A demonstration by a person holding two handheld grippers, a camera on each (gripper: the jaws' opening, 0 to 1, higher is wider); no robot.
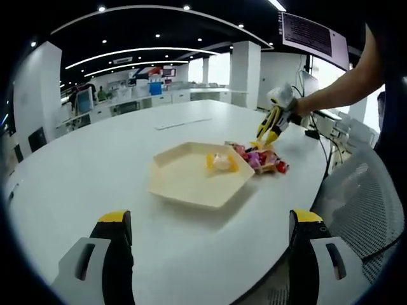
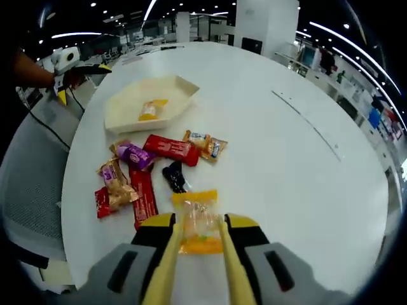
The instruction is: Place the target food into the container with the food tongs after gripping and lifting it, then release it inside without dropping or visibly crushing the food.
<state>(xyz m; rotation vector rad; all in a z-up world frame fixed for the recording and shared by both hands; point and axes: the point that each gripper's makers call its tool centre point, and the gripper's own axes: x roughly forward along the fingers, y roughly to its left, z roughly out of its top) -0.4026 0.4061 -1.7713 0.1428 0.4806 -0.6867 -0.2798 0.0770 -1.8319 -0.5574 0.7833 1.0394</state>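
Yellow tongs (image 2: 197, 254) in the right gripper (image 2: 198, 236) clasp a snack packet (image 2: 198, 223); left gripper (image 1: 210, 232) jaws gape wide.

left gripper (image 1: 206, 232) jaws wide apart, right gripper (image 2: 198, 236) jaws closed on tongs

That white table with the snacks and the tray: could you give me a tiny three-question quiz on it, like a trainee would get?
1. True or false: the tray already holds one yellow-wrapped snack.
2. What sits between the tongs on the right gripper? A) the long red bar B) a clear packet with yellow ends C) nothing
3. Fill in: the left gripper's jaws are ____.

Key: 1 true; 2 B; 3 open, nothing between them.
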